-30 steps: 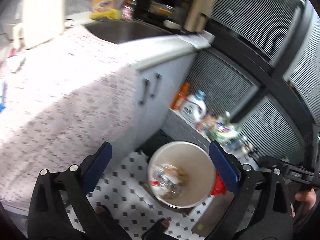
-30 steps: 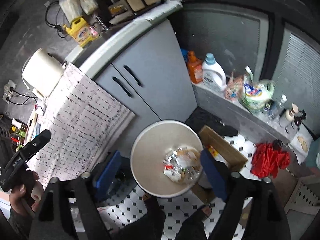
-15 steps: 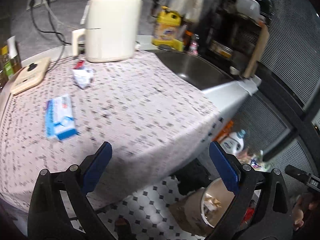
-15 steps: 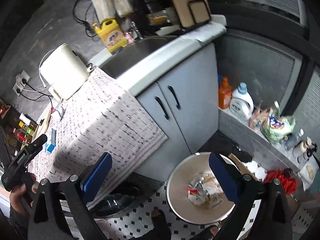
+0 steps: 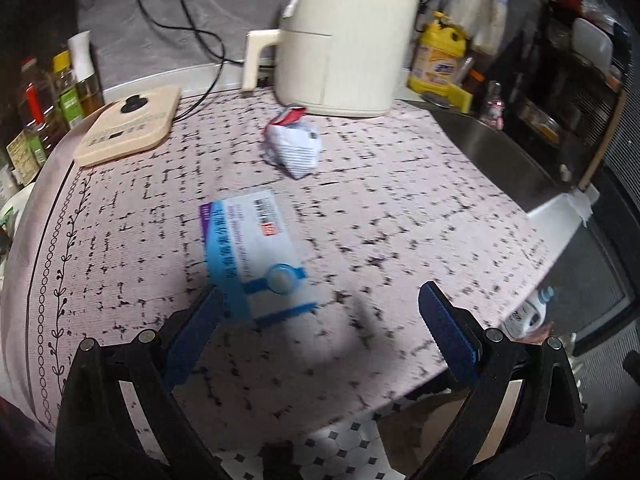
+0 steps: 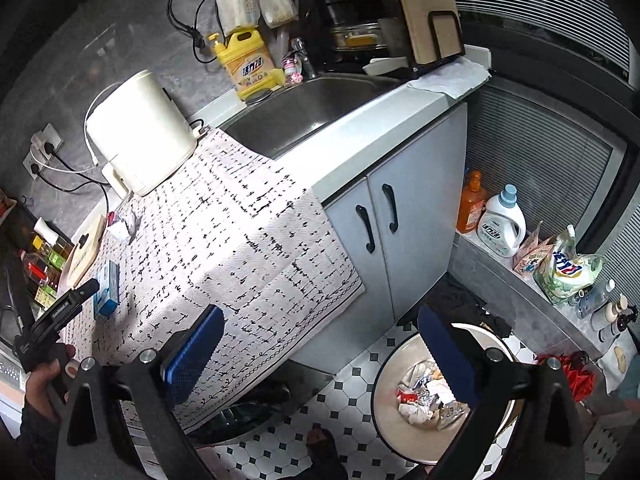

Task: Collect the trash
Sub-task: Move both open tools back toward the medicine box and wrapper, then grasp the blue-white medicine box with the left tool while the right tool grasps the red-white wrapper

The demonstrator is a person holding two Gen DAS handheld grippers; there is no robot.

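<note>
One flat glossy box (image 5: 256, 256); crumpled wrapper (image 5: 294, 148)

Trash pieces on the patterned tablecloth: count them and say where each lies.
2. The flat blue-and-white paper packet lies just ahead of the open left gripper. The crumpled white wrapper with red edge lies beside the cream appliance. Others may be hidden.

A grey wall (image 5: 168, 20) with a power socket (image 6: 42, 148) backs the tabletop (image 6: 380, 104), which wears a pale patterned cloth (image 5: 400, 208) beside a steel sink (image 6: 304, 108). Below are grey cabinet doors (image 6: 400, 216) with black handles, a black-and-white tiled floor (image 6: 352, 372) and slatted blinds (image 6: 536, 148) at right.
</note>
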